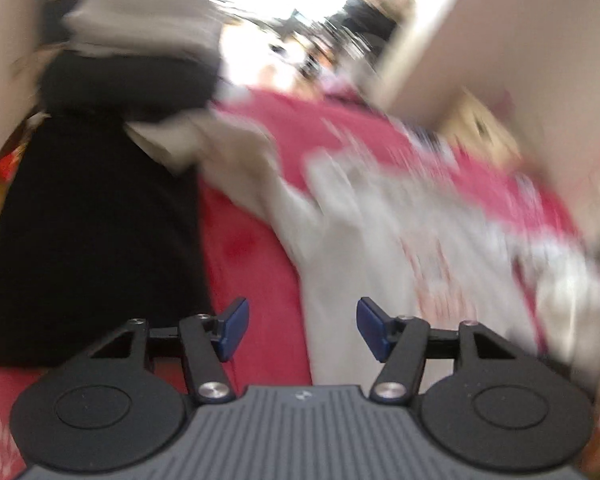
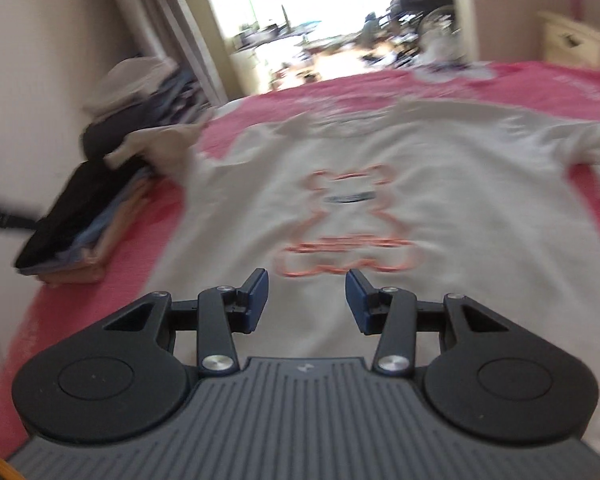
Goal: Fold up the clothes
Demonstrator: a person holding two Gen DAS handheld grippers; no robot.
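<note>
Right wrist view is showing my right tongs [image 2: 306, 300] hanging part open over the near hem of one white sweatshirt [image 2: 380, 168], nothing between the blue pads. The sweatshirt is lying spread flat, front up, across the pink bedspread [image 2: 340, 92], its orange bear outline [image 2: 348, 220] facing me and its one visible sleeve reaching out to the right; I judge it is laid out this way so that I can take it by its edges and fold it. To the far left, against the wall, folded clothes are sitting in what look like two stacks, a low one topped with black [image 2: 72, 220] nearer and a taller heap [image 2: 136, 108] behind it, presumably kept aside so the middle of the bed stays free for folding. In the left wrist view, which is badly blurred, my left tongs [image 1: 302, 328] are also standing part open and holding nothing, hovering above the bedspread just beside the sweatshirt's left edge. I am counting two tongs, one sweatshirt to fold, and one bear print; the pieces in the stacks are too smeared to count.
</note>
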